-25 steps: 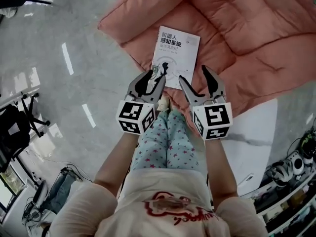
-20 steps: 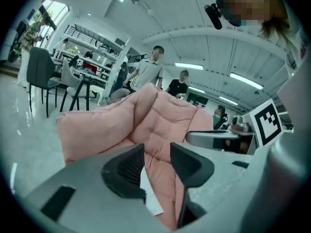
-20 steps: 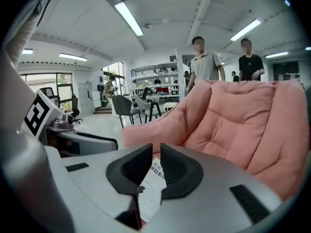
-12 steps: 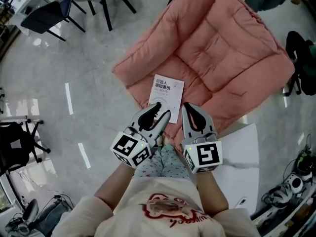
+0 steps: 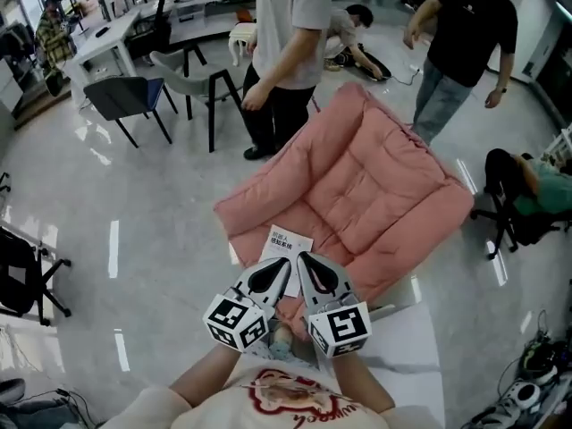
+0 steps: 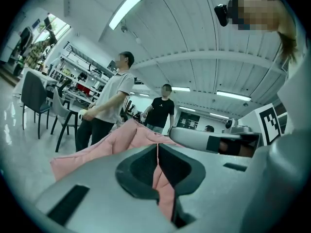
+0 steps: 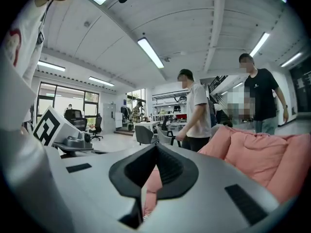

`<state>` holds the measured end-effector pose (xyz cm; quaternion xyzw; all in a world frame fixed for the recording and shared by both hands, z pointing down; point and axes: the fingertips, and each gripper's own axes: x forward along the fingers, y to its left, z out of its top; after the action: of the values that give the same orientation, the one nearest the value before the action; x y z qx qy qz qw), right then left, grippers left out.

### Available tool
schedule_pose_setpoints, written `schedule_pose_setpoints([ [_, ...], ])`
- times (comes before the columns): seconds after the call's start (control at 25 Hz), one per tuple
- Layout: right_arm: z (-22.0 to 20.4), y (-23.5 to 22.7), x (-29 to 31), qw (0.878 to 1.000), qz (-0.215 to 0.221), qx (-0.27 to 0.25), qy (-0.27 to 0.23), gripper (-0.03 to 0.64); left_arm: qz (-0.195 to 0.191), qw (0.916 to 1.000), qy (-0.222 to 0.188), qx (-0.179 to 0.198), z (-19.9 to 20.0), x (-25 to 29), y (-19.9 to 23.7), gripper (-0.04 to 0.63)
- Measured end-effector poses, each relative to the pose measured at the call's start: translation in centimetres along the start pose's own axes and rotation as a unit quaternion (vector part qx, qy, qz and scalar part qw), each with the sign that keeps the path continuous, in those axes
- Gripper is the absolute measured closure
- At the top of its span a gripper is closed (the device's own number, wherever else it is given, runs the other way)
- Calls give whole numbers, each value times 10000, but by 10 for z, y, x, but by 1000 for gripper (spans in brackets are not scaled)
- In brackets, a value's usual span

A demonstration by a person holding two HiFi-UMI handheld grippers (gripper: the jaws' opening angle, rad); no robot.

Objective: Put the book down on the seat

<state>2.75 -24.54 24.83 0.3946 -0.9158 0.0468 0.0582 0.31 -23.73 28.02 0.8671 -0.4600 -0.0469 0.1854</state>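
Book (image 5: 288,240) near edge hidden, cover print too small to read; grey-shirted person (image 5: 290,16), black-shirted person (image 5: 469,25) heads cut off.

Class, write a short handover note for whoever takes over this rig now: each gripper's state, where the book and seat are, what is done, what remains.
Left gripper: jaws have just been closing, now together, nothing between them.
Right gripper: shut, empty.
Book: lies flat, cover up, on the front of the pink padded seat; neither gripper touches it.
Done: book down and released.
Left: apparently nothing; its near edge is hidden behind the grippers, so check it rests fully on the seat.
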Motion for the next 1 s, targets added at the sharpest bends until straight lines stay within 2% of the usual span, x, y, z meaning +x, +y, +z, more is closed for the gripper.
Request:
schedule_pose_setpoints([
  [0.16,2,14,-18,10000,34,83,14,615,-77,9999,-72,29,6,-17,-19,592],
  [0.52,12,54,-53,9998,-64,-127,-142,617,-213,9990,-288,277,15,-65,-43,592],
  [0.68,5,99,-82,9998,-127,-85,-153,615,-187,9991,-261,263,3,-119,-58,592],
  [0.84,-9,166,-114,9999,-18,70,-129,615,-220,9991,-301,181,-14,-189,-73,592],
  [1.0,-23,227,-151,9997,-63,228,-98,616,-181,9997,-122,140,-42,-256,-88,592],
])
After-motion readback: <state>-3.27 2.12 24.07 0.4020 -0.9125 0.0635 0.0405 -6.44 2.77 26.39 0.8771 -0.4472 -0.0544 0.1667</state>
